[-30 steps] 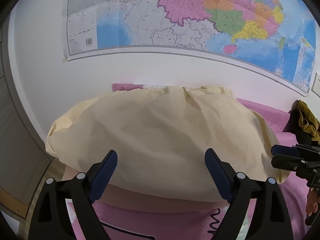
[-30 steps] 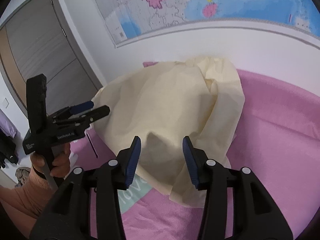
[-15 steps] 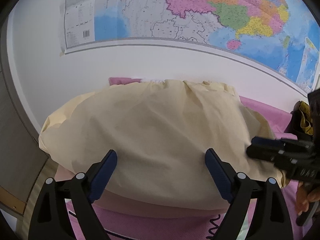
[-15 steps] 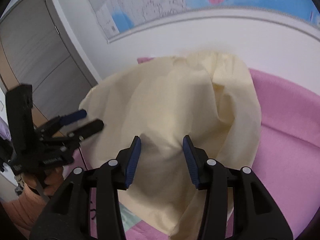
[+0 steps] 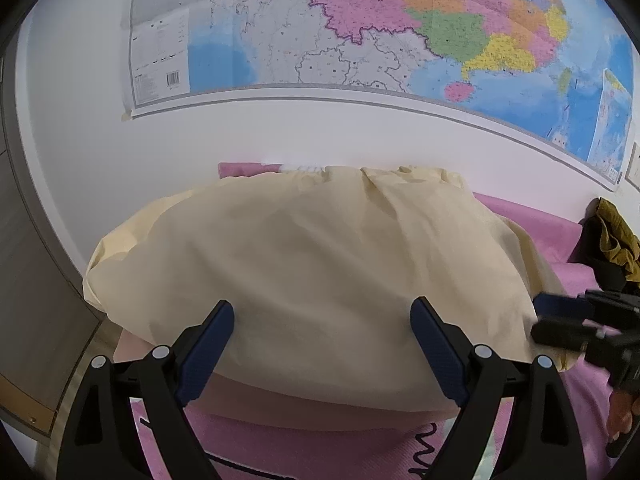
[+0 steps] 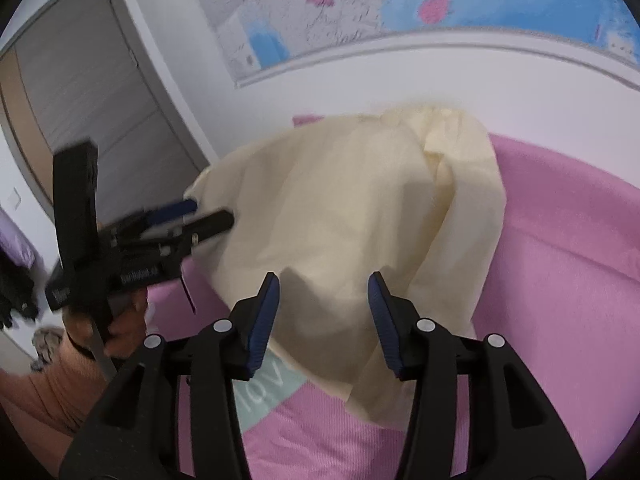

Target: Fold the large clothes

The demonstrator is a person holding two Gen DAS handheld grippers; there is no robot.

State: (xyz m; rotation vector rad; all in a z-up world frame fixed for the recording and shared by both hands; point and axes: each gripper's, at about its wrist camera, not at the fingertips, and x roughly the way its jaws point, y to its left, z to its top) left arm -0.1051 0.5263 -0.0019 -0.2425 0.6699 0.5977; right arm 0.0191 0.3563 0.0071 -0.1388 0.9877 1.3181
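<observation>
Left wrist view: our left gripper point(image 5: 322, 350) stands wide open, holding nothing, above the cream garment point(image 5: 312, 272) spread on the pink bedspread point(image 5: 532, 220) below the wall map point(image 5: 400, 28). Our right gripper point(image 6: 323, 316), jaws parted and empty, hangs over the garment's near edge beside the dark clothes point(image 5: 612, 240).

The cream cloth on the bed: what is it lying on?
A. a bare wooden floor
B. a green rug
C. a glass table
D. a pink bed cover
D: the cream cloth is spread over a pink bed cover, which shows around its right and near edges in both wrist views.
</observation>
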